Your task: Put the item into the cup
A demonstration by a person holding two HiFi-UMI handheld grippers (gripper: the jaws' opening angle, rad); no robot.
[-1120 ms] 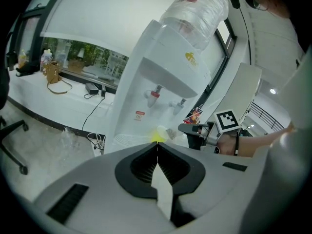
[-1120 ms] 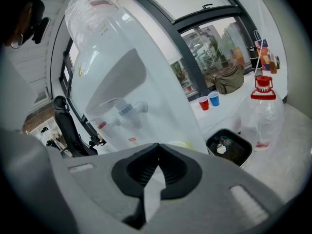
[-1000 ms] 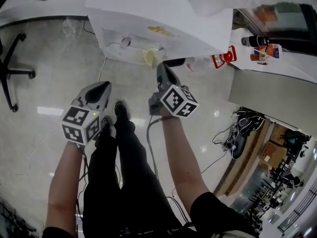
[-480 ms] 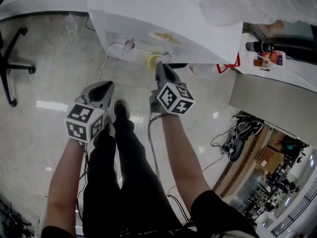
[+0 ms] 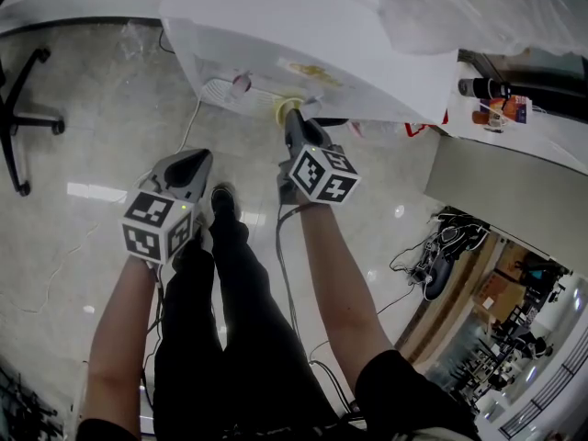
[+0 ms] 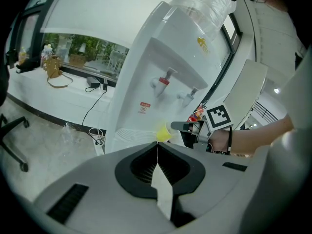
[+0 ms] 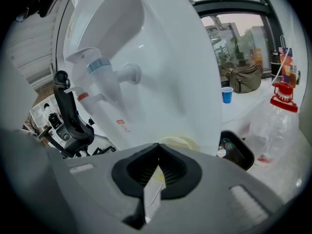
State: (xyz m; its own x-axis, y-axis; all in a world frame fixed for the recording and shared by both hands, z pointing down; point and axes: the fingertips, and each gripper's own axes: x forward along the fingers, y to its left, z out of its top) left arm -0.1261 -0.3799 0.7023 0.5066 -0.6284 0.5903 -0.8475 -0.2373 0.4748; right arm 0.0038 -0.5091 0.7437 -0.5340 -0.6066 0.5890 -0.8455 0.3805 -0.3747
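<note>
1. Left tool (image 5: 196,159): jaws together, nothing between them. It is held low at the person's left side, over the floor (image 5: 83,136) and well apart from the dispenser (image 5: 276,35). In its own view the joined jaw tips (image 6: 157,146) point toward the dispenser front (image 6: 161,72).

2. Right tool (image 5: 292,115): jaws clamped on the wall of the yellow cup (image 5: 288,108). It is stretched forward to the dispenser. The left gripper view shows this tool (image 6: 176,126) entering from the right, with the cup (image 6: 163,133) at its tip.

3. Cup position: held in the air, close to the dispenser front and lower than the taps. It sits at the right end of the ribbed drip tray (image 6: 129,134). In the right gripper view only its rim (image 7: 179,142) shows past the jaw tips (image 7: 157,149), against the white dispenser body (image 7: 161,57). Whether the cup is upright cannot be told.

4. Taps: the left gripper view shows a red tap (image 6: 163,80) and a second tap (image 6: 187,95) to its right. The right gripper view shows a blue tap (image 7: 104,69) above and left of the cup.

5. Surroundings: a water bottle (image 6: 204,4) sits on top of the dispenser. A blue cup (image 7: 227,94) stands on the white table (image 7: 243,108) behind it.
</note>
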